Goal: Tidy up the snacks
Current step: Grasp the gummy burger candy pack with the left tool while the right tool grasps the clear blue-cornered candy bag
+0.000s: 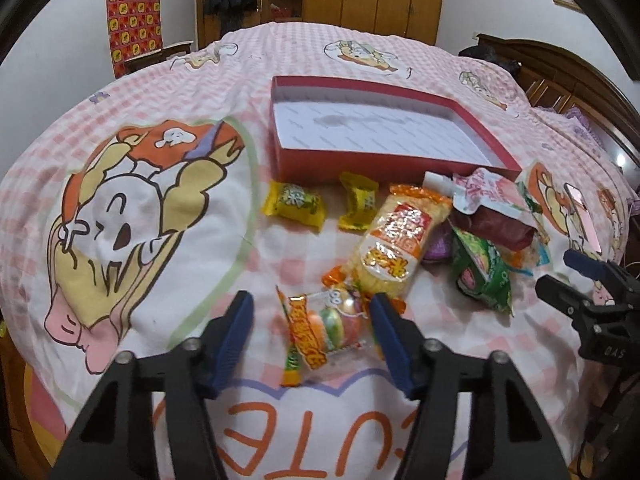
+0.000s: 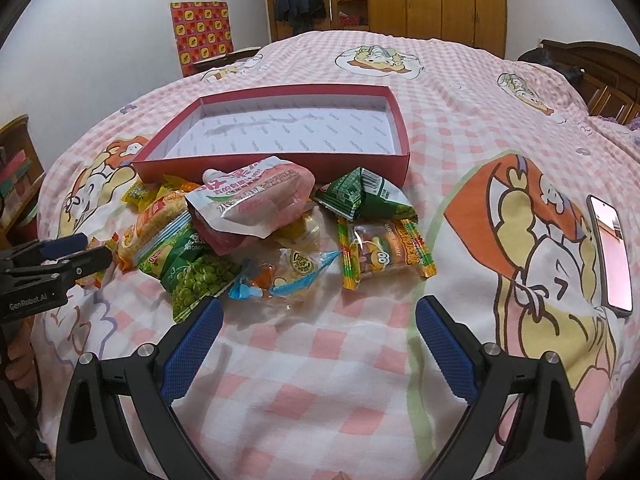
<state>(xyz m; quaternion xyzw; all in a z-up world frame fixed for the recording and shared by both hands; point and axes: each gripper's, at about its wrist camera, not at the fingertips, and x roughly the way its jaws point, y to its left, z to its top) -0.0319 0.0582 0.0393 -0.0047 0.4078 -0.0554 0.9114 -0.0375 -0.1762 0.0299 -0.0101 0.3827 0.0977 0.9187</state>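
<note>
A gummy-burger packet (image 1: pixel 328 328) lies on the pink checked bedspread between the fingers of my left gripper (image 1: pixel 310 316). The right finger touches the packet's edge, while the left finger stands apart from it, so the jaws are open around it. Beyond it lie a rice-cracker pack (image 1: pixel 394 240), two yellow candies (image 1: pixel 292 206) and a pile with a white pouch (image 2: pixel 256 196), a green pea bag (image 2: pixel 196 276) and another gummy packet (image 2: pixel 380 252). The empty red box (image 2: pixel 360 164) sits behind the pile. My right gripper (image 2: pixel 320 320) hangs open over bare bedspread, short of the pile.
A phone (image 2: pixel 610 252) lies screen-up on the bed at the right. A dark wooden headboard (image 1: pixel 560 72) borders the bed's right side. Wardrobes and a patterned red panel stand along the far wall.
</note>
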